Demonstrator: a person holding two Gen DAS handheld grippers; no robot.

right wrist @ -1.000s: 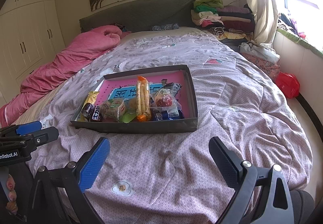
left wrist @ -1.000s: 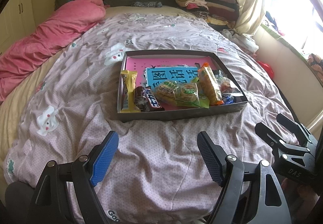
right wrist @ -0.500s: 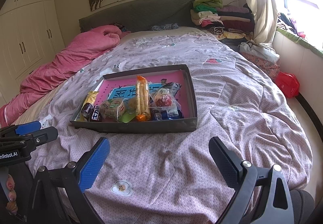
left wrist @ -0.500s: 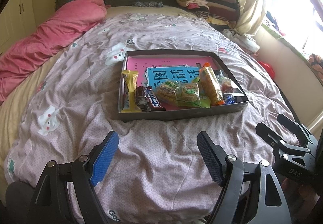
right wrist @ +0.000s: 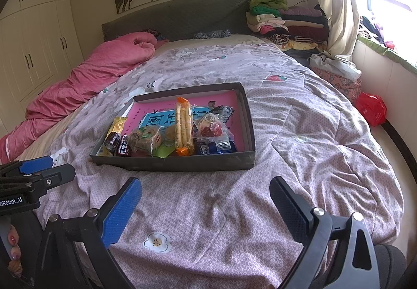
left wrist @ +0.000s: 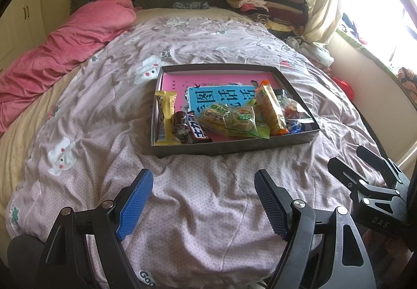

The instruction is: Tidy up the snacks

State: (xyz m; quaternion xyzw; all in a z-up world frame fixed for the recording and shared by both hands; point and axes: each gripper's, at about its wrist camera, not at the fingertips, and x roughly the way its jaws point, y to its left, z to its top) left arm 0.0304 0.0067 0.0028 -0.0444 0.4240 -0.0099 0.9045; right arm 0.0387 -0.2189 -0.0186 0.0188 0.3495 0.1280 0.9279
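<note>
The left gripper (left wrist: 203,200) and right gripper (right wrist: 206,207) are hovering with blue-padded jaws standing wide apart, gripping nothing, above the pink patterned quilt (left wrist: 213,210). Beyond them, wrapped snacks (right wrist: 166,136) are lying in a shallow dark cardboard tray (right wrist: 182,162) resting mid-bed.
</note>
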